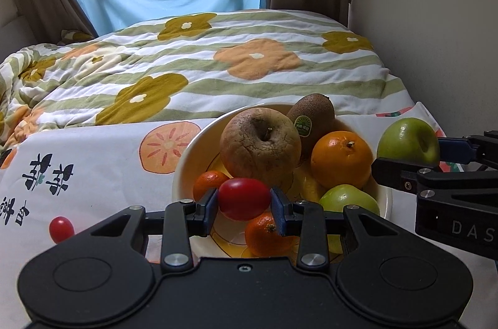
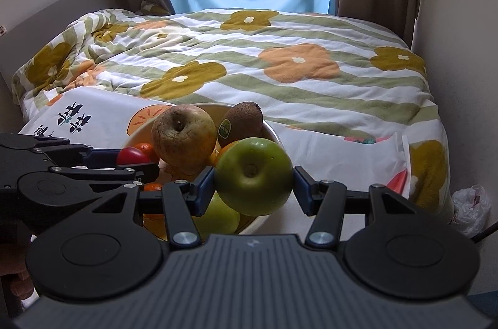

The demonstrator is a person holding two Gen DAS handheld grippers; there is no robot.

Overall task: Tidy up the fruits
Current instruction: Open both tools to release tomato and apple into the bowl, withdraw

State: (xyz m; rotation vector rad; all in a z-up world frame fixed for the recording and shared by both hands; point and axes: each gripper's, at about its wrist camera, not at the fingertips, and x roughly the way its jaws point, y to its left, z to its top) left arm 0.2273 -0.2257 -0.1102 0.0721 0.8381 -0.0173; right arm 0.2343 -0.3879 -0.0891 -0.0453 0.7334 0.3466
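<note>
A cream bowl on a printed cloth holds a wrinkled brown apple, a kiwi, an orange, a green apple and two mandarins. My left gripper is shut on a red tomato above the bowl's near side. My right gripper is shut on a green apple over the bowl's right rim; it also shows in the left wrist view. The left gripper shows in the right wrist view with the tomato.
A second small red tomato lies on the cloth left of the bowl. A flowered quilt covers the bed behind. A wall stands close on the right. A plastic bag lies beside the bed.
</note>
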